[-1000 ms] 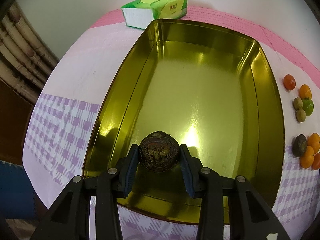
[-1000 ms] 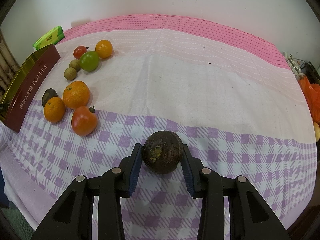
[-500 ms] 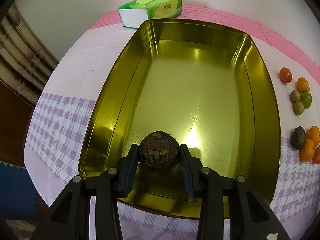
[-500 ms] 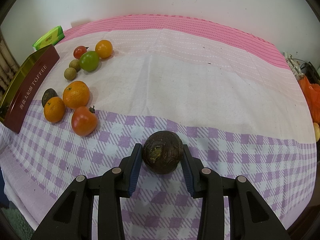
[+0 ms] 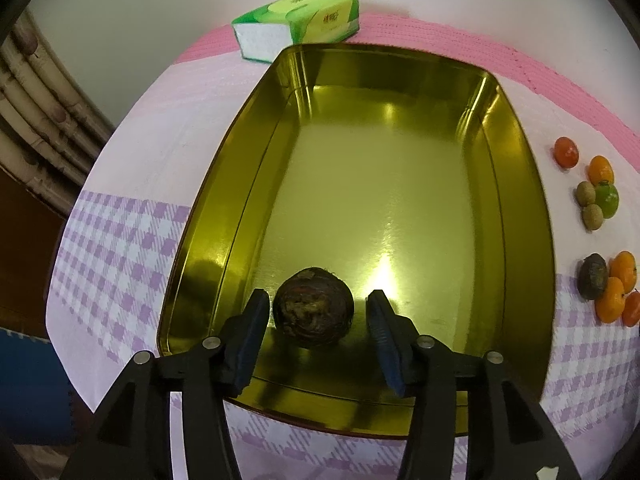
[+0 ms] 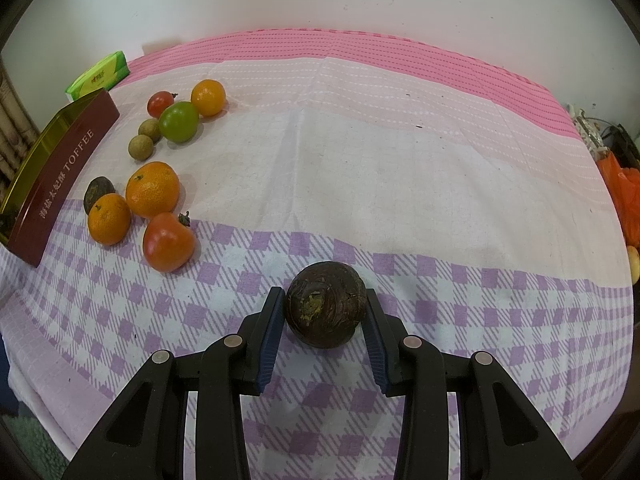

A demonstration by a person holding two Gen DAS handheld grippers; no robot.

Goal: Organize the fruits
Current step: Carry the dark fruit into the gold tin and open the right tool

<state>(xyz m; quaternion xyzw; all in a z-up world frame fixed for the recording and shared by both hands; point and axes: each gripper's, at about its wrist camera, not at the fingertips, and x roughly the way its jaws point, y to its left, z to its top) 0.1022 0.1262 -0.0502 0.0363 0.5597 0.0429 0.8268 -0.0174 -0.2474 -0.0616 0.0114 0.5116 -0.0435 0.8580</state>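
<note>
Gold tin (image 5: 516, 184) holds dark fruit (image 5: 313, 306) between opening left tongs (image 5: 316, 332).

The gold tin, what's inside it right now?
Inside the gold tin lies one dark brown round fruit near the front wall, between the left gripper's opening jaws. The rest of the floor looks bare; the front edge is partly hidden by the gripper.

Glossy gold metal tin (image 5: 516, 216), matt checked cloth (image 6: 400, 168), rough dark fruit (image 5: 313, 307).

Your tabletop (image 6: 400, 152), under pink-and-lilac cloth, carries a gold tin (image 5: 520, 184), a green tissue pack (image 5: 298, 20) and loose fruits (image 6: 152, 188).
</note>
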